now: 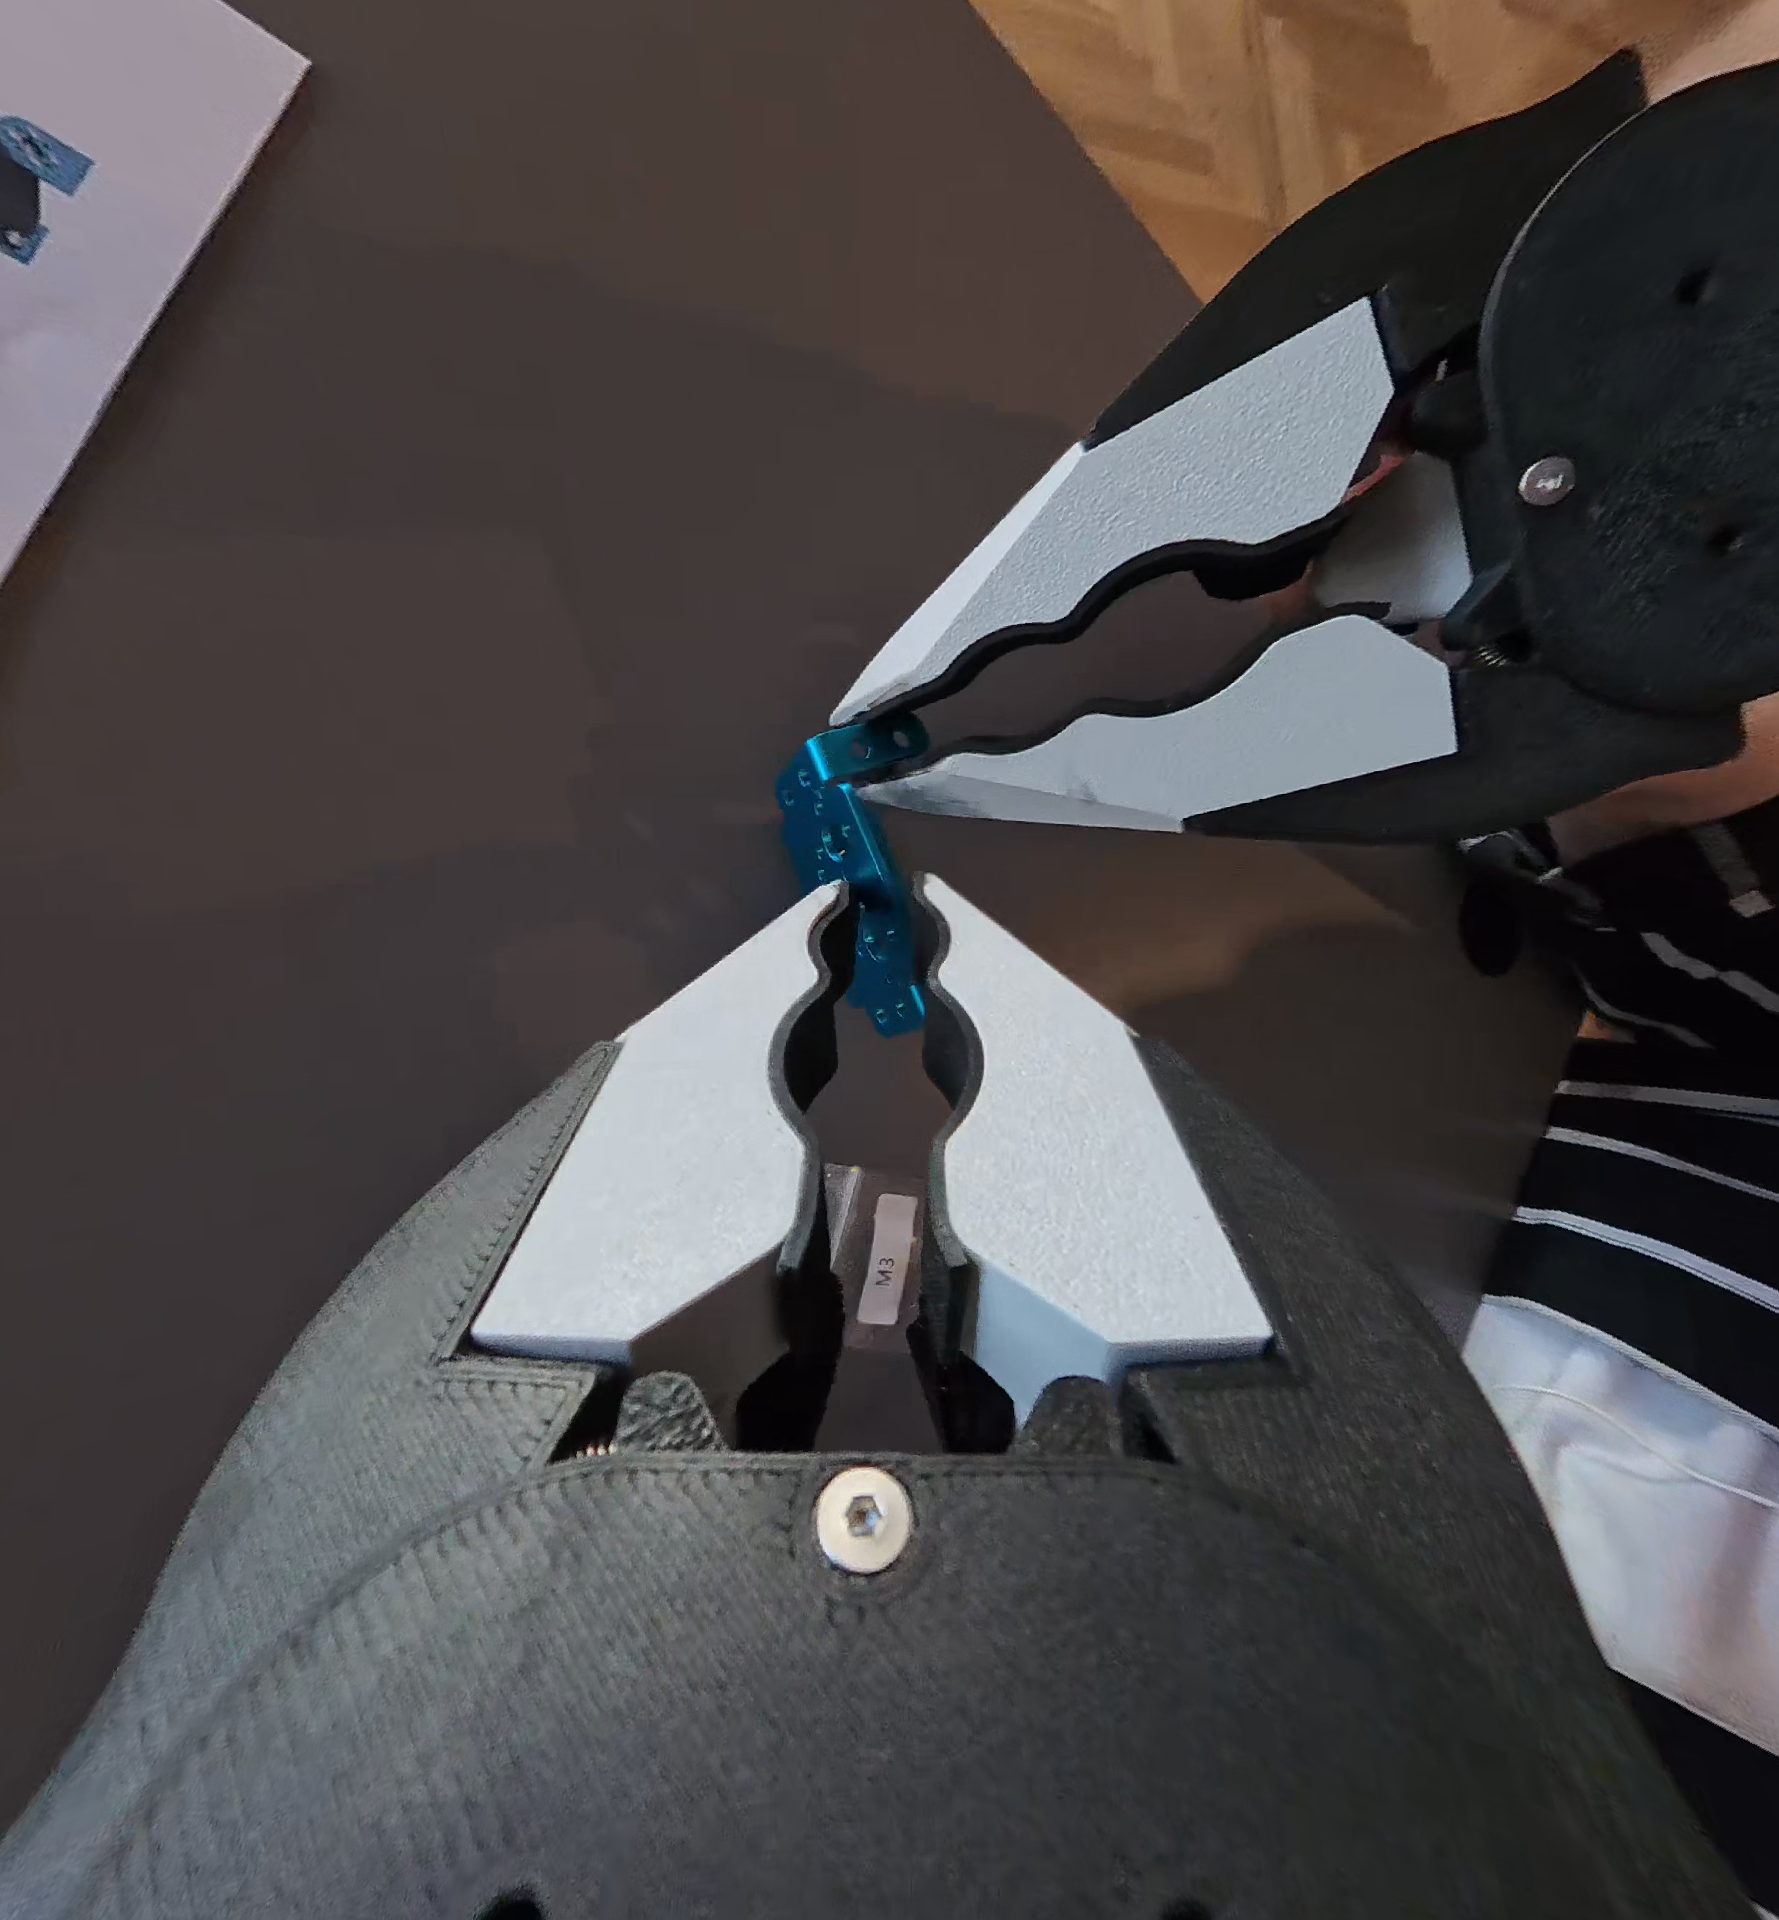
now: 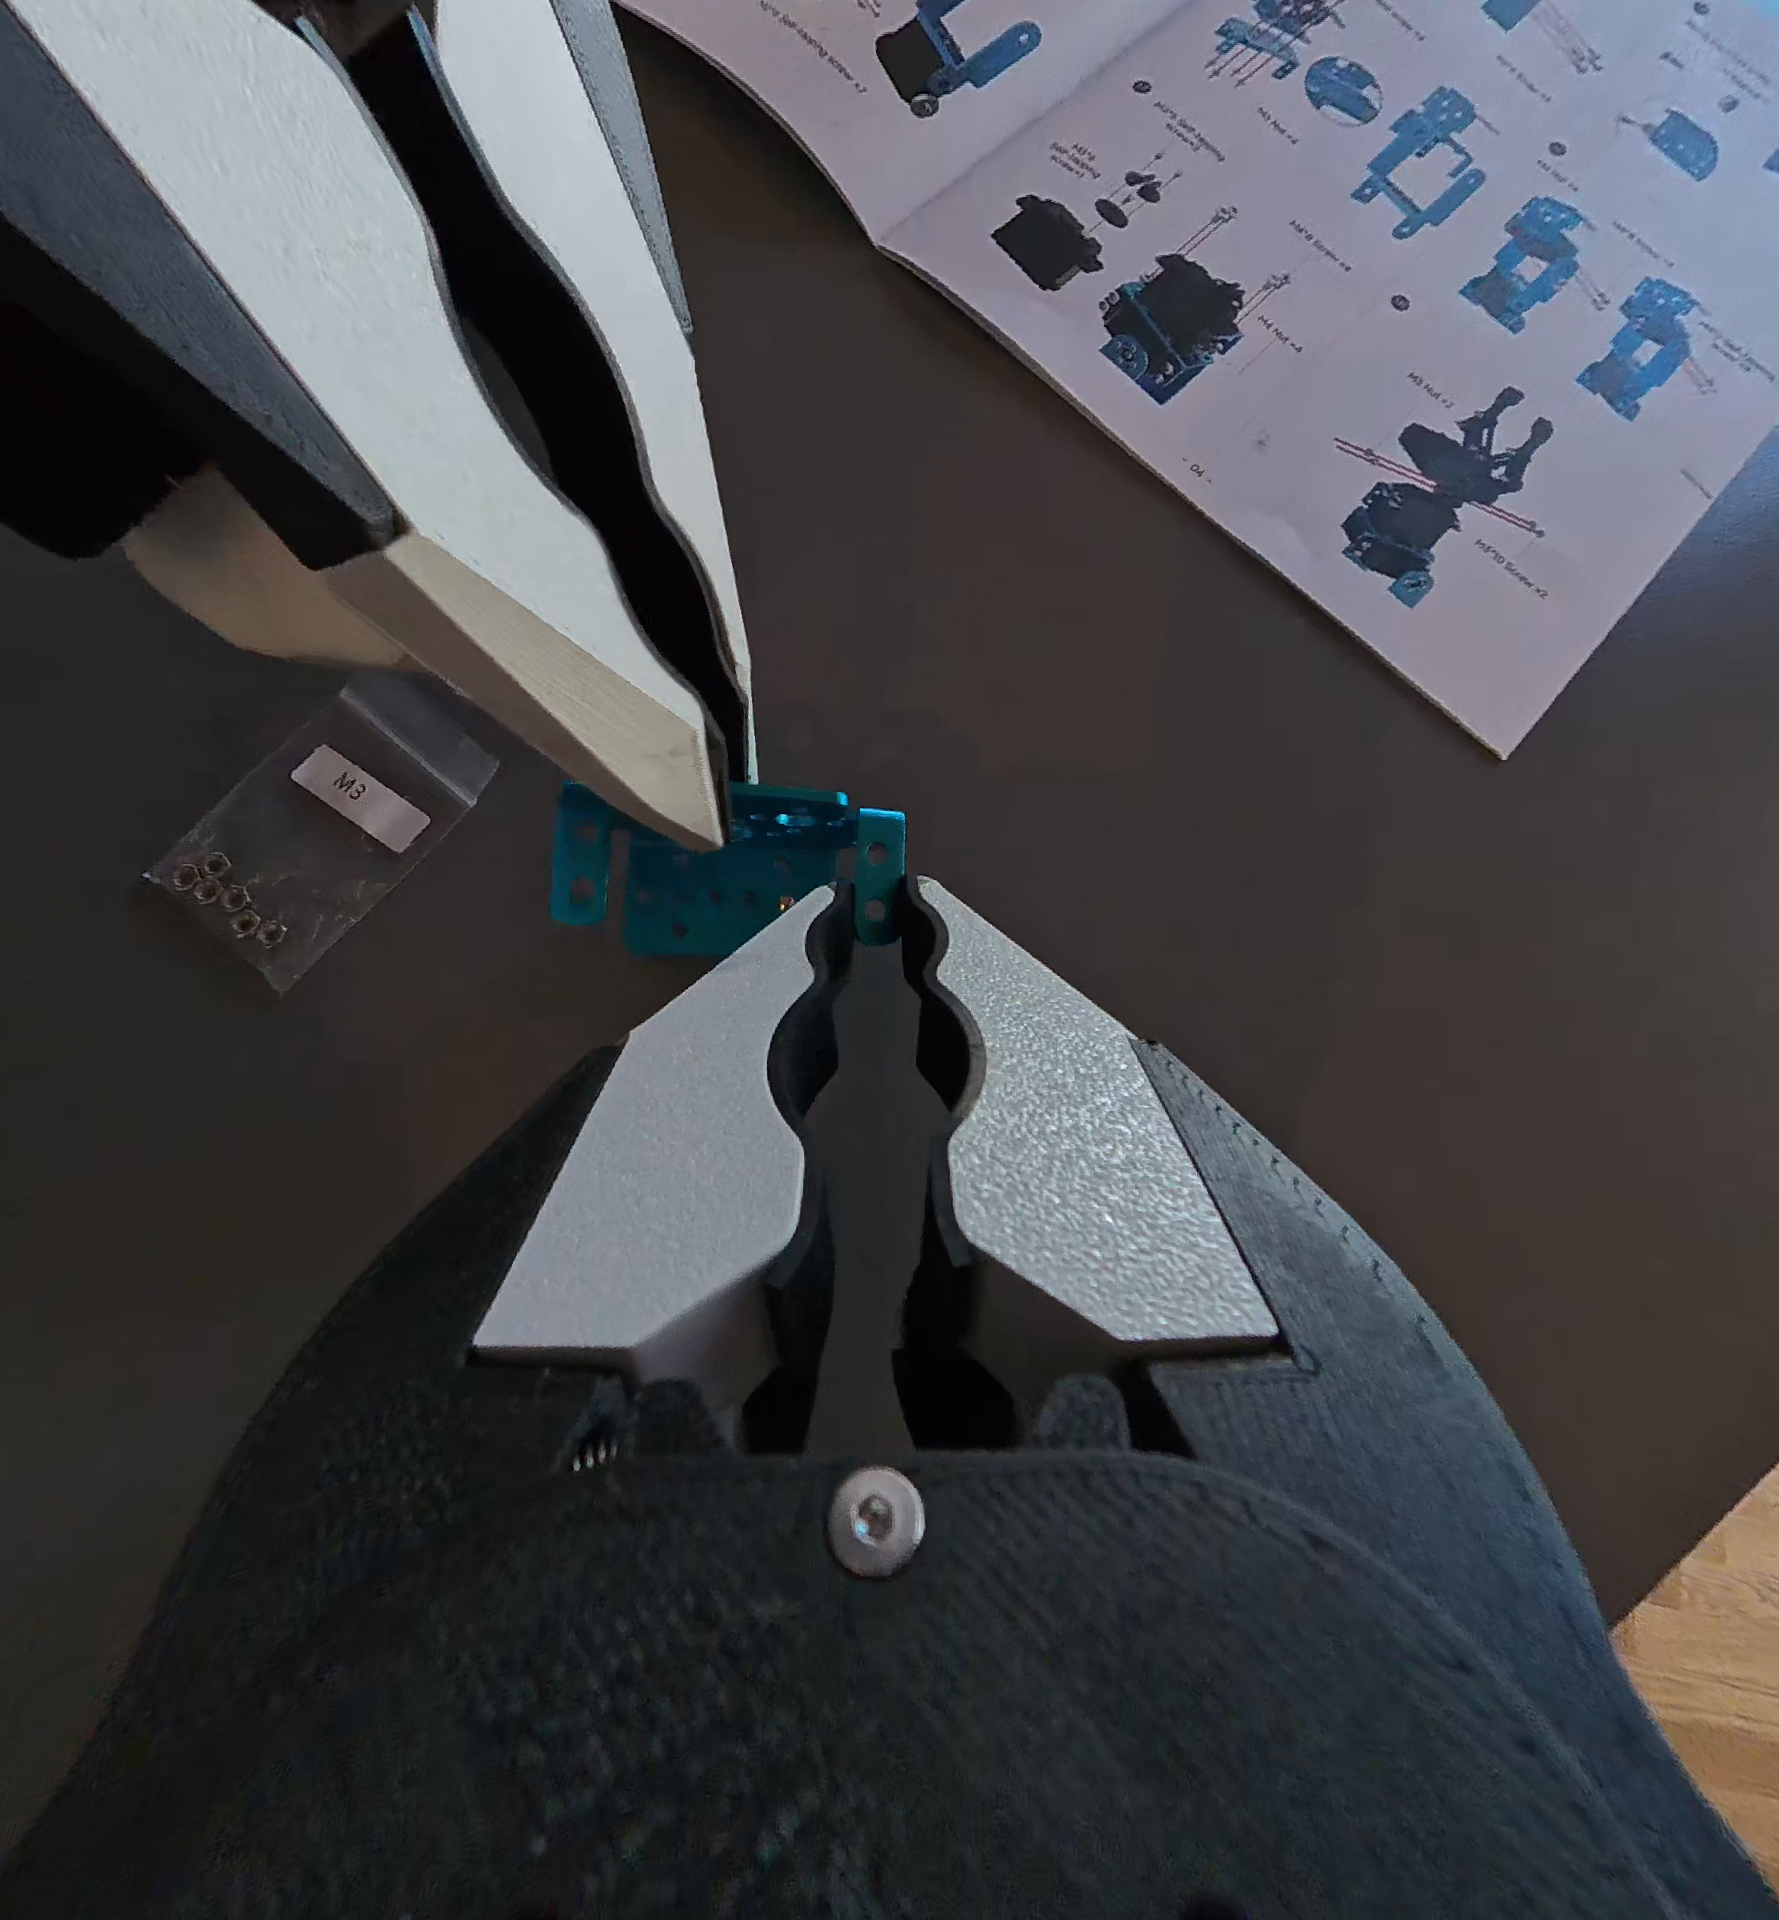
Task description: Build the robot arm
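Left claw (image 1: 880, 883) and right claw (image 2: 877, 883) each pinch one end of a blue bracket (image 1: 843, 831), sharing its support above the desk (image 1: 449, 623).

We see a small blue anodised metal bracket (image 1: 843, 842), bent into a U shape and drilled with rows of holes, held above a dark brown tabletop (image 1: 449, 623). One end flange sits pinched between the tips of the left gripper (image 1: 883, 891); the opposite flange is pinched in the tips of the right gripper (image 2: 877, 896). On the table just beside it lies a clear plastic bag of small metal nuts (image 2: 313, 842).
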Tool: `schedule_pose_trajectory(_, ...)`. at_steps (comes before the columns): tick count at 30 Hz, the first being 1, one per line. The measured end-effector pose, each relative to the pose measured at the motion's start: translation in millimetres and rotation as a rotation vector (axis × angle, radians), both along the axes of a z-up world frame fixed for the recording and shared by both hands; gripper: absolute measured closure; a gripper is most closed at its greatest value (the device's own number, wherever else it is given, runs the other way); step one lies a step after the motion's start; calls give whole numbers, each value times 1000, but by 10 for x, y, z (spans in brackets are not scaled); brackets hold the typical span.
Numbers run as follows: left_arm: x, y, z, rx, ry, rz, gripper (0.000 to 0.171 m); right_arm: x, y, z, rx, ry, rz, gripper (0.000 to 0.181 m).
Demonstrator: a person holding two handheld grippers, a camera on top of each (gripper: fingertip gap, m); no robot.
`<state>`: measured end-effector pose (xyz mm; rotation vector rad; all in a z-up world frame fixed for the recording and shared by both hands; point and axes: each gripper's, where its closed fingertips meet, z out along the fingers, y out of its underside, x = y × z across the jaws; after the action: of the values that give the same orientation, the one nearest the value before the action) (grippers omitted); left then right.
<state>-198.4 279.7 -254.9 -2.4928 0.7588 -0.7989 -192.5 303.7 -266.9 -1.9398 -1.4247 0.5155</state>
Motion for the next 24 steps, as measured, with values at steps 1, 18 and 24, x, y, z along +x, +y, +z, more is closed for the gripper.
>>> schedule_pose_trajectory(1,-13,2,-10,7,19,2,164,-6,-4,8,0,5,2,172)
schedule_pose_trajectory(18,-15,-31,-76,164,245,-20,170,41,-86,-44,-16,10,19,171)
schedule_pose_trajectory(24,-2,-64,-65,256,362,-45,171,111,-138,-123,-34,7,8,163)
